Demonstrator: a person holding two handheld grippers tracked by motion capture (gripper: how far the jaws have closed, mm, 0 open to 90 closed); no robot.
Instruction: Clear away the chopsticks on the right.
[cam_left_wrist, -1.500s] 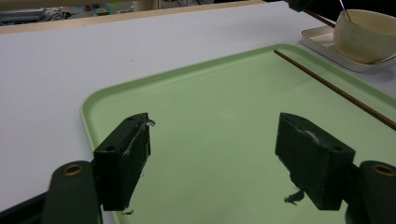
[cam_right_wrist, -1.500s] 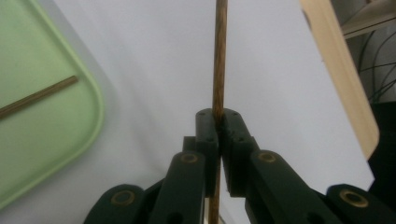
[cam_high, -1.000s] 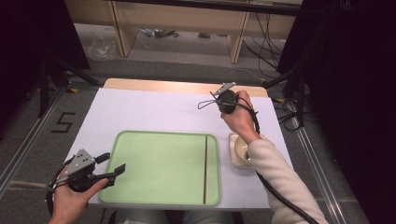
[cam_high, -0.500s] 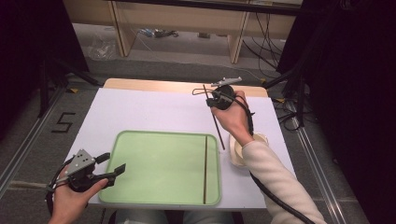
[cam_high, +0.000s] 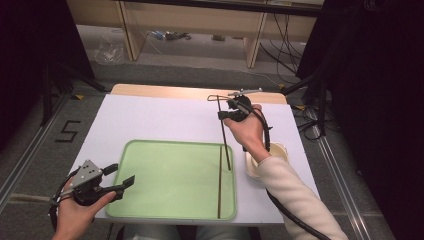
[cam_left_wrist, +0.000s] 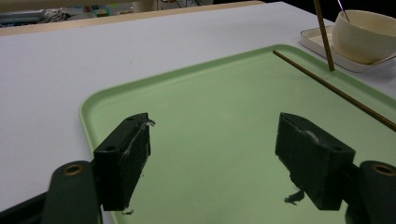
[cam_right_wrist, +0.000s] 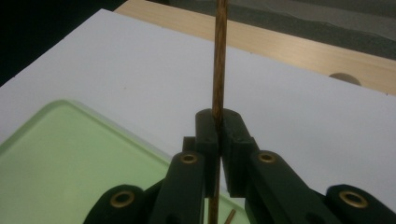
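A brown chopstick (cam_high: 225, 140) hangs steeply from my right gripper (cam_high: 226, 114), which is shut on it above the table's far right. Its lower end sits over the right side of the green tray (cam_high: 170, 180). In the right gripper view the jaws pinch the chopstick (cam_right_wrist: 219, 56) upright. A second chopstick (cam_high: 220, 185) lies flat along the tray's right side and is also seen as a chopstick (cam_left_wrist: 336, 91) in the left gripper view. My left gripper (cam_high: 125, 173) is open at the tray's near left corner, with nothing between its jaws.
A cream bowl (cam_left_wrist: 364, 35) stands on a white plate (cam_left_wrist: 313, 37) just right of the tray, partly hidden by the right forearm in the high view. The white table cover (cam_high: 160, 120) reaches beyond the tray. A wooden table edge (cam_high: 165, 91) runs along the back.
The right hand has turned and shifted slightly left, so the chopstick has swung from nearly level to hanging down over the tray's right side. The left gripper has stayed still.
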